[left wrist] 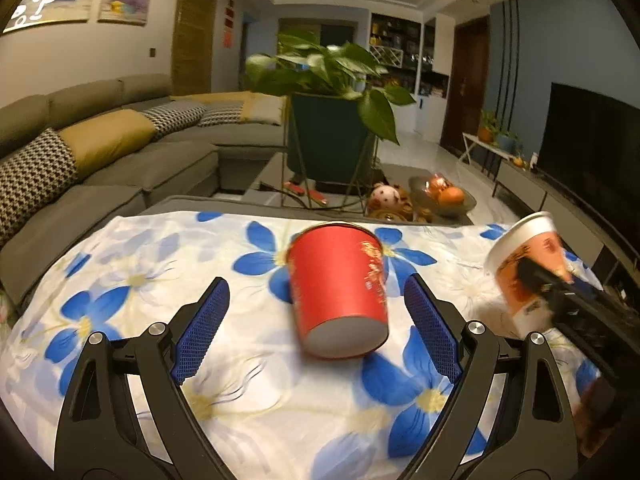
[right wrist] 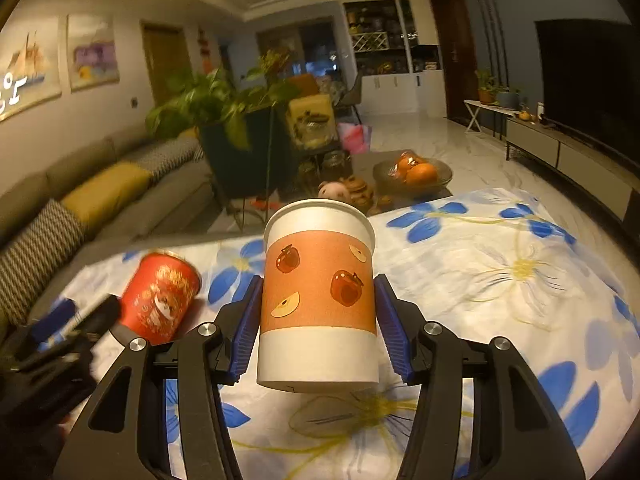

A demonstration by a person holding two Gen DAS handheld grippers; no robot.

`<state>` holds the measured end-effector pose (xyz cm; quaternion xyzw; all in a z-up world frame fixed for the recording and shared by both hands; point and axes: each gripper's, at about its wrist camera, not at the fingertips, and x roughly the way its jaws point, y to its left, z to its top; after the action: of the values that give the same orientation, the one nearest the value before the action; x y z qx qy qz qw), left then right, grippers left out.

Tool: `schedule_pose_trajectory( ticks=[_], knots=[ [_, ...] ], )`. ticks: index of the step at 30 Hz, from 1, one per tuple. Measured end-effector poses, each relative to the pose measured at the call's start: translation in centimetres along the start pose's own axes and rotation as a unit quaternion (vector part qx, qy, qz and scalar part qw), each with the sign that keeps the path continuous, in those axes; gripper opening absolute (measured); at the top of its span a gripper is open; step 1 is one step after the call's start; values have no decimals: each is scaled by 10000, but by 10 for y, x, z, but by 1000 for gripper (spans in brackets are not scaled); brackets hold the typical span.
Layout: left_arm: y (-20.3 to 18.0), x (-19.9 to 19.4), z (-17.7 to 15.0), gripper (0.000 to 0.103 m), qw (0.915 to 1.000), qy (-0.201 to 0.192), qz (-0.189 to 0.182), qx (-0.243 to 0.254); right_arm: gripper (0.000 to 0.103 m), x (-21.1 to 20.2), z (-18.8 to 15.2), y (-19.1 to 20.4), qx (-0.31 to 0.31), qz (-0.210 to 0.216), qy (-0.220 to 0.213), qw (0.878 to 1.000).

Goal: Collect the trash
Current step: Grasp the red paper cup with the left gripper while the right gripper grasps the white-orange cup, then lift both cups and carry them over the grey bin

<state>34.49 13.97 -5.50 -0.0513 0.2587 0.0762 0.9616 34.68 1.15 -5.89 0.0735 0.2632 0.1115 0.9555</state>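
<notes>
A red paper cup (left wrist: pixel 338 292) lies tilted on the flowered cloth (left wrist: pixel 160 264), its grey base turned towards me. My left gripper (left wrist: pixel 316 282) is open, its blue pads on either side of the cup with a gap on both sides. My right gripper (right wrist: pixel 318 280) is shut on a white cup with an orange fruit-print sleeve (right wrist: pixel 318 292), blue pads pressing both sides, and the cup hangs just above the cloth (right wrist: pixel 500 280). The left wrist view shows that cup (left wrist: pixel 528 264) tilted at the right edge in the right gripper's dark fingers (left wrist: pixel 560 288). The red cup (right wrist: pixel 160 296) and the blurred left gripper (right wrist: pixel 72 320) appear at left.
Beyond the cloth-covered surface stand a potted plant in a dark planter (left wrist: pixel 328 136), a glass bowl of oranges (left wrist: pixel 444 196) and a small plush toy (left wrist: pixel 382 196) on a low table. A grey sofa (left wrist: pixel 100 152) runs along the left; a TV (left wrist: pixel 592 152) is on the right.
</notes>
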Motion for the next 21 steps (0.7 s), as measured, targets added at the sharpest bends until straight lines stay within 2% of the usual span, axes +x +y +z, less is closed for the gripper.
schedule_pose_trajectory(
  ticks=[7, 11, 14, 21],
  knots=[
    [-10, 27, 1, 87, 9991, 358, -143, 174, 54, -6, 1, -7, 141, 93, -71, 9998],
    [-9, 36, -1, 77, 9980, 575, -249, 122, 54, -3, -1, -4, 78, 118, -50, 9999],
    [-7, 42, -2, 65, 9971, 697, -306, 72, 54, -3, -1, -1, 38, 134, -38, 9999],
    [-2, 43, -5, 60, 9968, 688, -404, -37, 54, -2, -3, 1, -58, 119, -49, 9999]
  ],
)
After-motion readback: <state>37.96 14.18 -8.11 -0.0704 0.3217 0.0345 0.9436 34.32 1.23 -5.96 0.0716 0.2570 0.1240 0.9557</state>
